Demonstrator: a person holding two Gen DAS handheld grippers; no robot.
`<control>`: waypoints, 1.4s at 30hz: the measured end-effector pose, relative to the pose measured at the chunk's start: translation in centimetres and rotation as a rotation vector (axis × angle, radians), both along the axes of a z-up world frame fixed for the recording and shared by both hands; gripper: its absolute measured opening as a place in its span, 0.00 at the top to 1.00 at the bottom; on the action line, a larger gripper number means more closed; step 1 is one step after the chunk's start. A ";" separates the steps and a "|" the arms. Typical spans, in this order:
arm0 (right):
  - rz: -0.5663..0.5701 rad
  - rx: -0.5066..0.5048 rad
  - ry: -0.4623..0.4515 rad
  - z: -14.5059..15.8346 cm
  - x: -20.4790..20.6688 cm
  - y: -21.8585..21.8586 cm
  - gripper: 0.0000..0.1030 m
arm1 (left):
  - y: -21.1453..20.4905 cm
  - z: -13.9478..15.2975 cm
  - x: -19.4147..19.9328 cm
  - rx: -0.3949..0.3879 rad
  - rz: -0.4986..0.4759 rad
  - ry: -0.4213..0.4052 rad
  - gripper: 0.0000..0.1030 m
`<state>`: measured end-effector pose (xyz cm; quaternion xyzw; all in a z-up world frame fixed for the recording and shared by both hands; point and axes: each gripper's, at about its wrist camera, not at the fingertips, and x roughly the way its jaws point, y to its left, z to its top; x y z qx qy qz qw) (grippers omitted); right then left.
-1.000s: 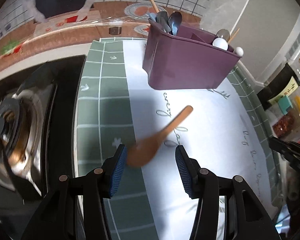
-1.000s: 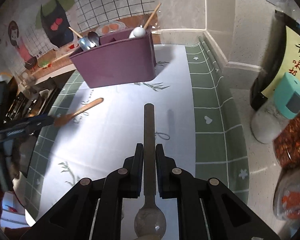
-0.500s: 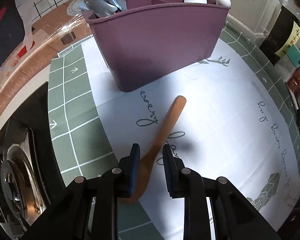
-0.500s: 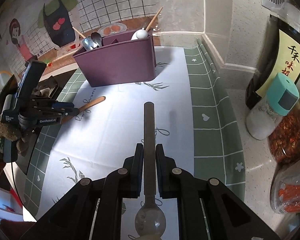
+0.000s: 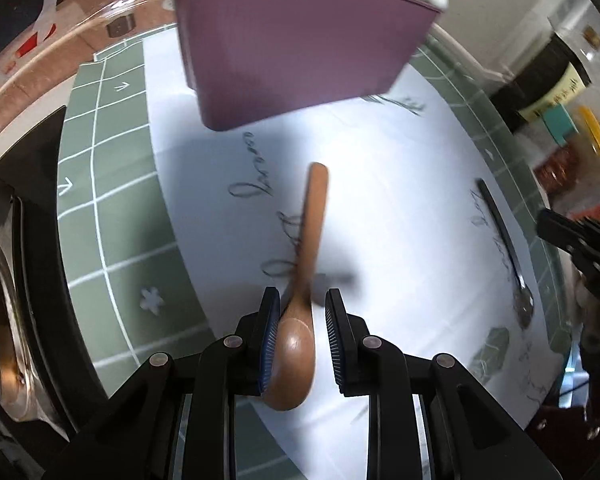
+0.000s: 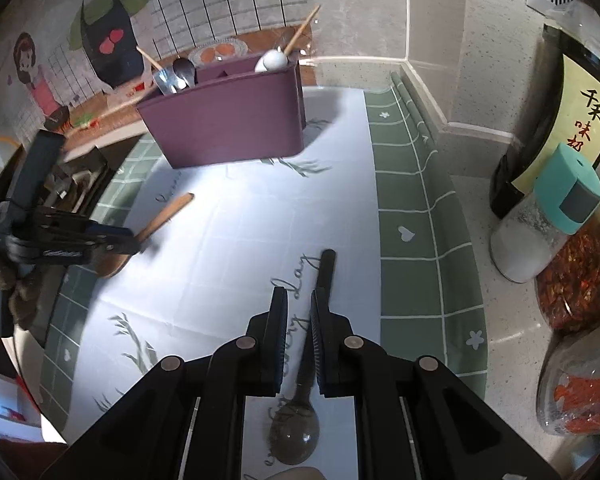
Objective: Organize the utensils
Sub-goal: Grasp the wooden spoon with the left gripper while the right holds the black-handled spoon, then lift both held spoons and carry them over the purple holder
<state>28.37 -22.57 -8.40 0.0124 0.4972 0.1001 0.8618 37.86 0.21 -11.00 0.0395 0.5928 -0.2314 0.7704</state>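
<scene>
On my left wrist view, the left gripper point(image 5: 302, 300) points steeply down at the cloth. Its blue-padded fingers point(image 5: 269, 336) are closed on the bowl of the brown wooden spoon point(image 5: 314, 220). The left pad presses the bowl; on the right pad I see a thin sliver of gap, though the spoon looks carried. The handle runs up the middle of the frame and is blurred. It points toward the purple plastic utensil holder point(image 5: 300, 48), which fills the top centre. White rounded handles and grey metal spoon bowls poke over the holder's rim.

On my right wrist view, the right gripper point(image 6: 300, 296) sits at lower centre with its fingers a narrow gap apart and easing open. The dark slim metal spoon point(image 6: 326, 268) lies flat on the white cloth with a green checked border point(image 6: 412, 208). Its handle passes under the right finger and its bowl is at the bottom centre of the frame. The pads are not pinching it (in the left view the same spoon lies flat on the cloth, at right of centre).

The cloth covers the speckled stone bench point(image 6: 480, 300). At the right edge of the right view stand a salt shaker with a teal cap point(image 6: 540, 232) and jars of red chilli flakes point(image 6: 580, 280).
</scene>
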 end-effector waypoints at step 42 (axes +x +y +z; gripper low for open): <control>-0.037 0.081 -0.125 3.9 0.6 0.5 0.89 | -2.8 -0.4 2.5 0.026 0.125 -0.053 0.89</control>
